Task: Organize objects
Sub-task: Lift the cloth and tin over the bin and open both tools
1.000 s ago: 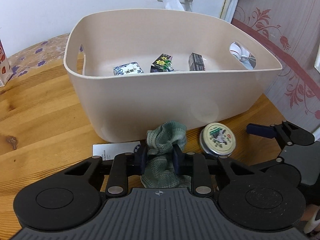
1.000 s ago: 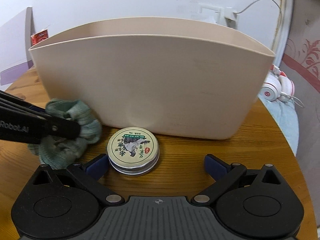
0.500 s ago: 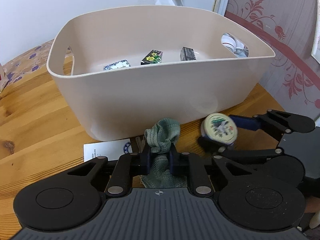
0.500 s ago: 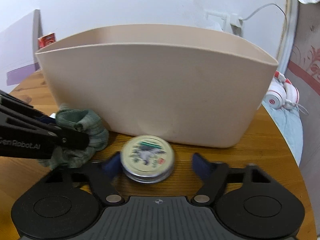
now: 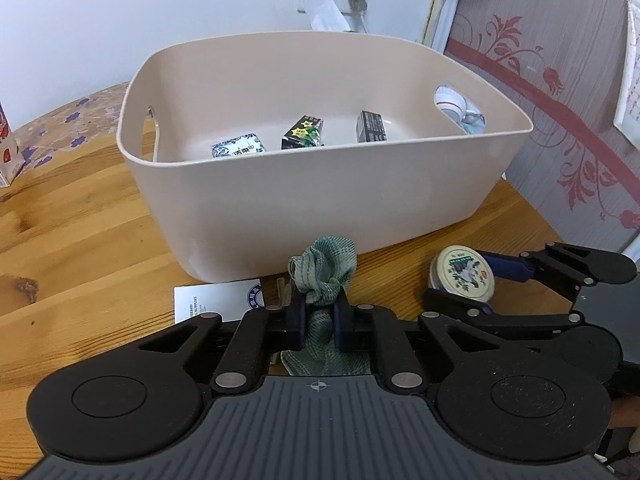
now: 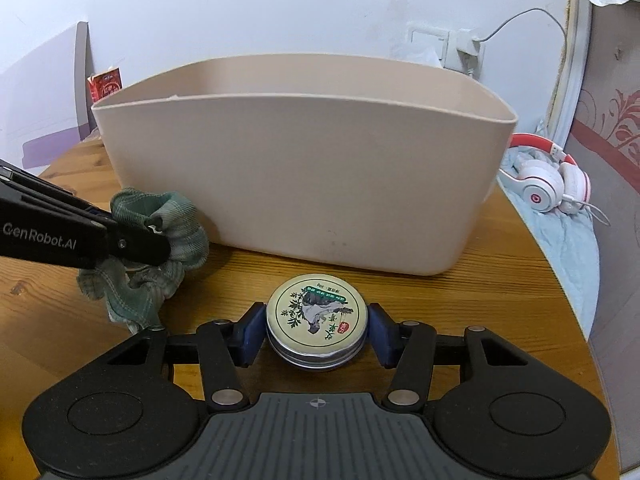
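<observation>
– What is hidden? – The tub's (image 6: 304, 184) contents, from the right wrist view.
– What is cut off? – The carton (image 5: 8, 152), by the left edge; the card (image 5: 212, 300), partly covered.

A beige tub (image 5: 320, 196) stands as a wall directly ahead of both hand-held grippers, its near side just beyond the green cloth (image 5: 326, 268) and round tin (image 6: 316, 316). The tub's open top is clear above three small packets (image 5: 304, 138) lying well apart on its floor. Bare desk (image 5: 80, 240) stretches wide to the left; a white card (image 5: 216, 300) lies flat there. To the right, a wall panel (image 5: 560, 120) appears to close in near the desk's edge.
</observation>
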`<state>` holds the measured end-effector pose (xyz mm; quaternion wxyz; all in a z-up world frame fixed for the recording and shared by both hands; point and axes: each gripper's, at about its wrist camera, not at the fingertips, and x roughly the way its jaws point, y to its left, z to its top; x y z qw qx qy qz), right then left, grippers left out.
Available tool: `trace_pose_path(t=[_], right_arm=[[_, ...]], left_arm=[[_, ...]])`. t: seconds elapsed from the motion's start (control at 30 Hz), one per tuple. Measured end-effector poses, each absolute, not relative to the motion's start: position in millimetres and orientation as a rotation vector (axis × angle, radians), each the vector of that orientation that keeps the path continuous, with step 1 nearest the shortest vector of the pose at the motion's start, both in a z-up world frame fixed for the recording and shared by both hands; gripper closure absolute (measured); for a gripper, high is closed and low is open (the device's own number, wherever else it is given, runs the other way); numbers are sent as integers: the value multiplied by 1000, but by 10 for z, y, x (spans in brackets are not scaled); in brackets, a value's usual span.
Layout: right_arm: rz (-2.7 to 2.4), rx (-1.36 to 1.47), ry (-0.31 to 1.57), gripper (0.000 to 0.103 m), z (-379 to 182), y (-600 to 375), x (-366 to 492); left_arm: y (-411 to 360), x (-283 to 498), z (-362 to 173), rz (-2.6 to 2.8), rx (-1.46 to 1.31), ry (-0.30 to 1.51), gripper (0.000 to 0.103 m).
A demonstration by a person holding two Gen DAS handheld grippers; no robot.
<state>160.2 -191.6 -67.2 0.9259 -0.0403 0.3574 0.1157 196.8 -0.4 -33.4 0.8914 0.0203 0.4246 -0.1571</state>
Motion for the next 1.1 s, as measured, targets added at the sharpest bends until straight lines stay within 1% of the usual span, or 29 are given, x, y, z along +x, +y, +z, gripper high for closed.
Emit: trace_pose_path(t=[0.43, 0.73, 0.87, 1.1], right_arm=[[234, -63, 658, 52, -371, -1990, 1289], [215, -67, 574, 52, -34, -2033, 1163], [213, -70, 532, 52, 145, -2035, 1176], [213, -60, 447, 52, 473, -1979, 1394]], left_arm=[[137, 1669, -65, -326, 24, 812, 91], [256, 1570, 326, -307, -10, 715, 91], [330, 1569, 516, -303, -22, 670, 91], [363, 1801, 802, -299, -38, 585, 91]])
